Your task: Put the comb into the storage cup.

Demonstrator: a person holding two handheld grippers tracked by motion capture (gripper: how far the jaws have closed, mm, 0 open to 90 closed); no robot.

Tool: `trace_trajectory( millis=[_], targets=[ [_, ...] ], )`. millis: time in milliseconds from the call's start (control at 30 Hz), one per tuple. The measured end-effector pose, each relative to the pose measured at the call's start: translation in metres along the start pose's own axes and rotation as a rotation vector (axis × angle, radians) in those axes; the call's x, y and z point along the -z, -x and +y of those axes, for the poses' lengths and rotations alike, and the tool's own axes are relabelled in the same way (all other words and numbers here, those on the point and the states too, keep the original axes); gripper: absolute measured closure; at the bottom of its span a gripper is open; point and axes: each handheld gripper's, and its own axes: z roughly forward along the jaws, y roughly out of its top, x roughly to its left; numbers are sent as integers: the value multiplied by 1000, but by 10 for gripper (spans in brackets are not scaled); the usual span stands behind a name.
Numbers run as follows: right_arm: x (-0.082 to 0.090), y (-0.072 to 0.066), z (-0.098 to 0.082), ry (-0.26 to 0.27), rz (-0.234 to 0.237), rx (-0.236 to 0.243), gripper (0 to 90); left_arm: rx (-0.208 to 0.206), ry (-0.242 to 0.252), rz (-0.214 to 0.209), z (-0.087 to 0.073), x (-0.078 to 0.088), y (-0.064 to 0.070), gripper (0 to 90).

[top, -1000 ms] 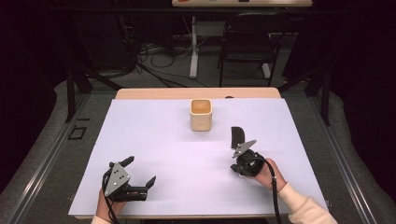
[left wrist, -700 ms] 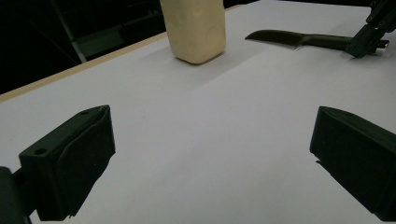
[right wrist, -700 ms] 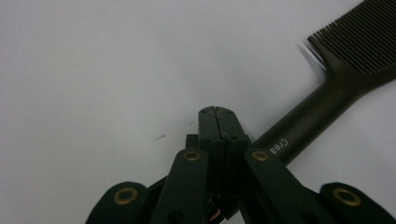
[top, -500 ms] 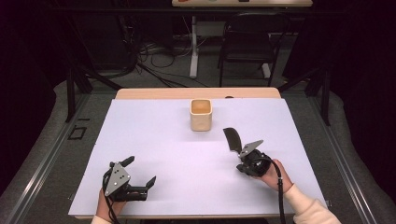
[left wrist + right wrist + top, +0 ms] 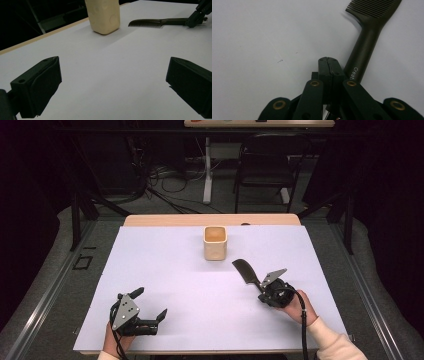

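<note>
Scene: a person at a white-covered table (image 5: 165,270) works a black comb (image 5: 245,270) toward a cream square cup (image 5: 215,243) standing at the far middle.
Right gripper: the right gripper (image 5: 264,287), on the near right, is pressed fully together; in the right gripper view its jaws meet (image 5: 327,65) with the comb's handle (image 5: 362,53) running up beside and under them, so it looks pinched at the handle's end, though the exact contact is hidden.
Comb: raised off the table, teeth end aimed far-left toward the cup, not yet touching it; the left gripper view shows it level (image 5: 160,23) just right of the cup (image 5: 103,15).
Why held so: a grip at the handle end leaves the toothed end free, likely to drop into the cup's open top.
Left gripper: the left gripper (image 5: 150,312), near left, rests with jaws spread wide and nothing between them, probably waiting to steady the cup.
</note>
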Motion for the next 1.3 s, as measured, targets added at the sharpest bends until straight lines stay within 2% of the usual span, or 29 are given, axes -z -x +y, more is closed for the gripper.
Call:
trace_trajectory(
  millis=[400, 667, 767, 933, 1067, 1300],
  targets=[
    [3, 9, -7, 6, -27, -45, 900, 1, -1, 0, 0, 0, 0, 1],
    [3, 12, -8, 5, -48, -43, 900, 3, -4, 5, 0, 0, 0, 1],
    [3, 13, -9, 7, -53, -56, 900, 3, -4, 5, 0, 0, 0, 1],
    [3, 13, -9, 9, -45, -59, 896, 2, -5, 5, 0, 0, 0, 1],
    [5, 10, -7, -1, -13, -50, 837, 2, -5, 6, 0, 0, 0, 1],
    [14, 1, 0, 11, 4, -39, 689, 2, -2, 4, 0, 0, 0, 1]
  ],
)
